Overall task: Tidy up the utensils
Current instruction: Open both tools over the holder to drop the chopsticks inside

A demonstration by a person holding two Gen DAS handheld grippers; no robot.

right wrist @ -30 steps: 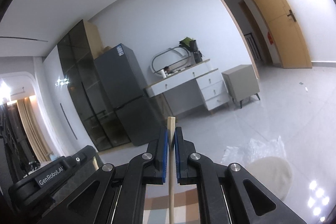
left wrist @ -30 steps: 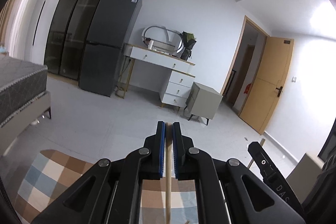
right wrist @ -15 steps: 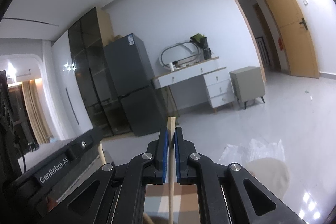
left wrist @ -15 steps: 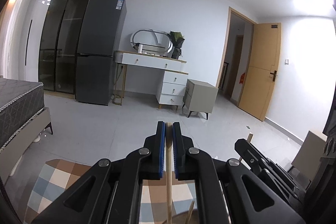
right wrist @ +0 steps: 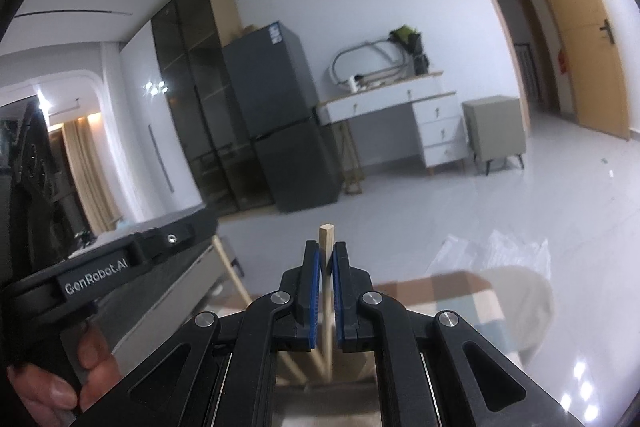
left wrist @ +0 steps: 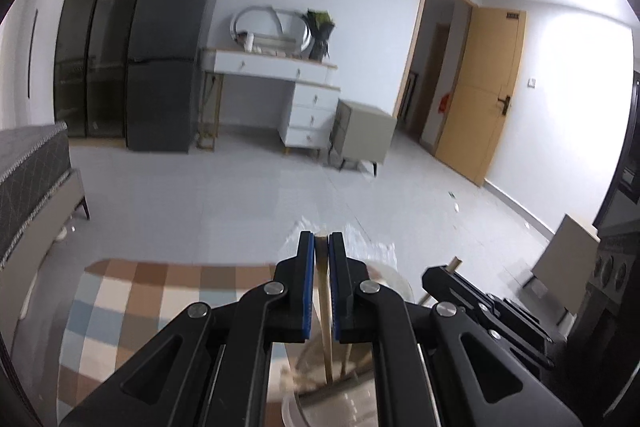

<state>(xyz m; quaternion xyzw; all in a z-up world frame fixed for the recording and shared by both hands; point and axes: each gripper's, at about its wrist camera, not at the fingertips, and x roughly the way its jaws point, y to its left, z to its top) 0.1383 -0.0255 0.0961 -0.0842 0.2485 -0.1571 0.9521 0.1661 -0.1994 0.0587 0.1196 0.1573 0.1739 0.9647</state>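
Note:
My left gripper (left wrist: 321, 241) is shut on a pale wooden chopstick (left wrist: 325, 311) that stands nearly upright between the blue pads. The stick's lower end reaches down to a blurred clear round container (left wrist: 362, 381) under the jaws. My right gripper (right wrist: 327, 253) is shut on a second chopstick (right wrist: 326, 231), whose square tip pokes above the pads. In the left wrist view the right gripper (left wrist: 442, 273) sits close at the right, its chopstick tip (left wrist: 454, 262) showing. In the right wrist view the left gripper's body (right wrist: 120, 267) is at the left, held by a hand (right wrist: 60, 391), and its chopstick (right wrist: 230, 271) slants down.
A checkered cloth (left wrist: 168, 291) lies below the grippers. Crumpled clear plastic (right wrist: 496, 251) and a round beige object (right wrist: 524, 303) lie on the floor to the right. A grey fridge (left wrist: 168, 67), a white desk (left wrist: 280, 75), a nightstand (left wrist: 362, 133) and a bed (left wrist: 32, 179) stand further off.
Both views have tipped downward, so more floor and cloth show. The clear container has come into sight under the left jaws. The two grippers have drawn closer together.

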